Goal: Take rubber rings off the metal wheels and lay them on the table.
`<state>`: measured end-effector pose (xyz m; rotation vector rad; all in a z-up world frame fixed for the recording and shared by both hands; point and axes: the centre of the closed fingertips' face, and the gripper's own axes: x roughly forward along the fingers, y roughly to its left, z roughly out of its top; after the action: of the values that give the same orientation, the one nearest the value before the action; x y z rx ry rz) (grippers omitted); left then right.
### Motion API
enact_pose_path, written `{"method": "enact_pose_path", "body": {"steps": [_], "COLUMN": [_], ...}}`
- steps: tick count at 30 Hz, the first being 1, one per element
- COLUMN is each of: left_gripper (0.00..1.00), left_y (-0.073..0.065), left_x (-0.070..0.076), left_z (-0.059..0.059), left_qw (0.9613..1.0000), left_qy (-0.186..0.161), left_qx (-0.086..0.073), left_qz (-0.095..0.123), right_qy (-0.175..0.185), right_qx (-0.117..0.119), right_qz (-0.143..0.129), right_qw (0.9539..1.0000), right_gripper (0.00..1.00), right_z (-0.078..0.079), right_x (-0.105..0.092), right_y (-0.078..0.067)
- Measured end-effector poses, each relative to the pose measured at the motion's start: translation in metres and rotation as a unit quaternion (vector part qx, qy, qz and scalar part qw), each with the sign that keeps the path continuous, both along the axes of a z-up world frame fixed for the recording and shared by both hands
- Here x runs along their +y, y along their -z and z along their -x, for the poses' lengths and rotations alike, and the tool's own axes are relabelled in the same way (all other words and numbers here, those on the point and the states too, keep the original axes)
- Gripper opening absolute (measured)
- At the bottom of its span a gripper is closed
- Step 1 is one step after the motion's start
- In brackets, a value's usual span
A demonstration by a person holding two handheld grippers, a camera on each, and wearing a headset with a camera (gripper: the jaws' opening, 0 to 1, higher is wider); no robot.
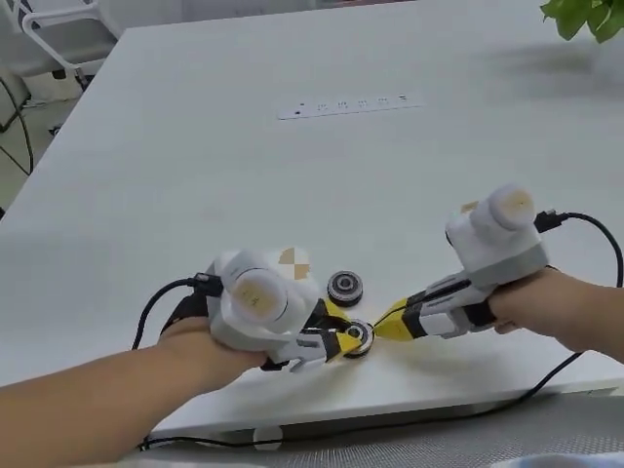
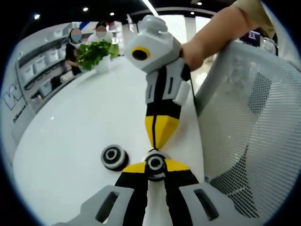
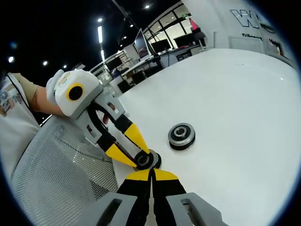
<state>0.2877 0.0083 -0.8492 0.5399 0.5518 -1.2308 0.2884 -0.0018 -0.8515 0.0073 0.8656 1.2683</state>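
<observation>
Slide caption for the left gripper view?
Left gripper clamps a wheel; the right gripper, tips closed, touches it; a second wheel lies nearby.

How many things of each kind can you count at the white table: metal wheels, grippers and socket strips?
Metal wheels: 2, the held wheel and the free wheel.
Grippers: 2, the left gripper and the right gripper.
Socket strip: 1.
Total: 5.

White table [image 1: 292, 175], black-and-silver wheel [image 1: 345, 287], green plant [image 1: 585, 18]
</observation>
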Motion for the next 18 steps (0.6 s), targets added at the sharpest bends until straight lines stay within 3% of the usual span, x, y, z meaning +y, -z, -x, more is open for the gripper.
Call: {"method": "enact_pose_path", "body": {"steps": [4,9,13,18], "left_gripper": [0.13,0.13,0.13,0.13], "left_y": [0.0001,-0.0001,0.0,0.0], "left_x": [-0.0002,-0.0003,-0.0003,-0.0003], "left_z": [0.0001,0.0002,0.0001,-0.0002], "left_qw": [1.0,1.0,1.0,1.0], "left_qy": [-0.001,-0.001,-0.001,-0.002], "left_qx": [0.0,0.001,0.001,0.001], "left_qz": [0.001,0.003,0.003,0.003], "right_qy": [0.01,0.037,0.037,0.051], "right_qx": [0.015,0.056,0.058,0.079], "right_qz": [-0.011,-0.032,-0.034,-0.045], "right_qw": [0.9998,0.9973,0.9971,0.9945], "right_gripper": [0.0,0.0,0.0,0.0], "right_z": [-0.0006,-0.0002,0.0011,0.0016], "right_x": [-0.0002,0.0011,0.003,0.0035], "right_y": [-0.0002,0.0002,-0.0006,-0.0014]}}
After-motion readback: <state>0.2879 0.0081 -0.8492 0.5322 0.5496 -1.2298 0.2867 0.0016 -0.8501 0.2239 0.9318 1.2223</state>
